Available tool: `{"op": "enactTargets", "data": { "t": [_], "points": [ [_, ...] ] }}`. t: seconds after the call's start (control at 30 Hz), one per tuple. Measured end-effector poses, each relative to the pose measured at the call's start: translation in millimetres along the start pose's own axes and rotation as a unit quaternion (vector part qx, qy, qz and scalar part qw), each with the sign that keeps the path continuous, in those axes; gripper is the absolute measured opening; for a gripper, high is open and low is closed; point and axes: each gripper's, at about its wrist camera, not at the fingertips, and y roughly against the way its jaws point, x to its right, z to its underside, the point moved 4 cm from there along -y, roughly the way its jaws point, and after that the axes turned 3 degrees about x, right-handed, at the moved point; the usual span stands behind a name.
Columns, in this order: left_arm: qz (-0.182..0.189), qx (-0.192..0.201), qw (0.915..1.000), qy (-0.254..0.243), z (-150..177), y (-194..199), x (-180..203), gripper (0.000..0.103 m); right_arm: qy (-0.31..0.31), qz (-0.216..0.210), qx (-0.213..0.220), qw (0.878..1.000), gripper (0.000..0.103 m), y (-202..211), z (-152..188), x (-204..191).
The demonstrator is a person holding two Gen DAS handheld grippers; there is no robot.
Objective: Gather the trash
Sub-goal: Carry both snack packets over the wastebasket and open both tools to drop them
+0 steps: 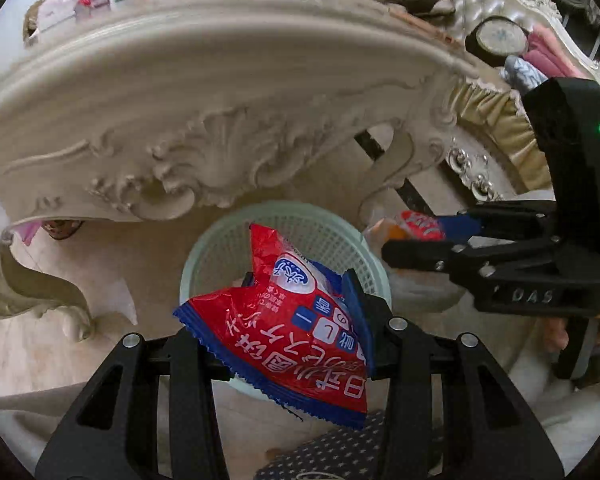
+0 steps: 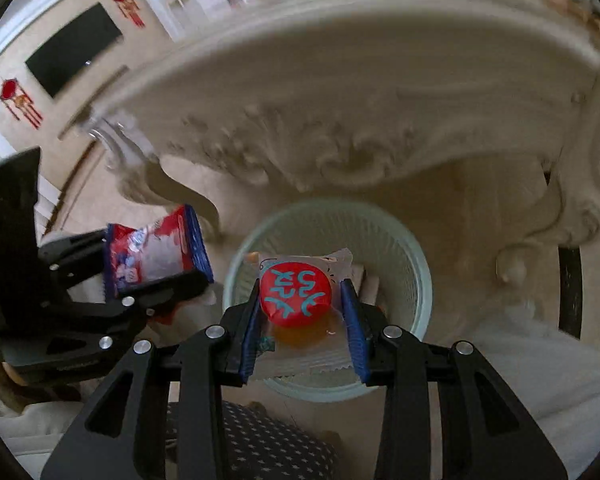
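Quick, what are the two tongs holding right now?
Left tongs: closed on the red and blue snack bag.
Right tongs: closed on the clear wrapper with a red circle.

right tongs [image 2: 302, 304] gripping wrapped snack [image 2: 296, 294], basket [image 2: 400, 240] below

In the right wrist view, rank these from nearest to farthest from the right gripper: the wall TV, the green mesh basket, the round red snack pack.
1. Round red snack pack, between the right gripper fingers.
2. Green mesh basket, just below.
3. Wall TV, far upper left.
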Motion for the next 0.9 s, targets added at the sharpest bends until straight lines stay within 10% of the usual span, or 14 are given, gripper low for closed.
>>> {"op": "enactTargets", "data": {
  "t": [0.1, 0.27, 0.33, 0.63, 0.9],
  "points": [
    [-0.002, -0.012, 0.9999, -0.002, 2, -14, -3, 0.044, -0.001, 0.004, -0.012, 1.000, 0.036, -12, 5, 3],
    [-0.039, -0.045, 0.9982, 0.000, 11, -35, -8, 0.084, -0.012, 0.010, -0.020, 1.000, 0.052, -22, 7, 12],
    [-0.058, -0.046, 0.9973, -0.005, 12, -39, -11, 0.084, -0.019, 0.026, -0.005, 0.999, 0.069, -19, 6, 15],
    [-0.035, -0.006, 0.9990, 0.028, 2, -2, -23, 0.088, -0.024, 0.018, 0.022, 0.999, 0.071, 7, -4, 12],
    [-0.040, 0.100, 0.9931, -0.045, -85, 91, -30, 0.088, 0.024, -0.004, 0.152, 0.988, 0.071, 89, -88, 7]
  ]
}}
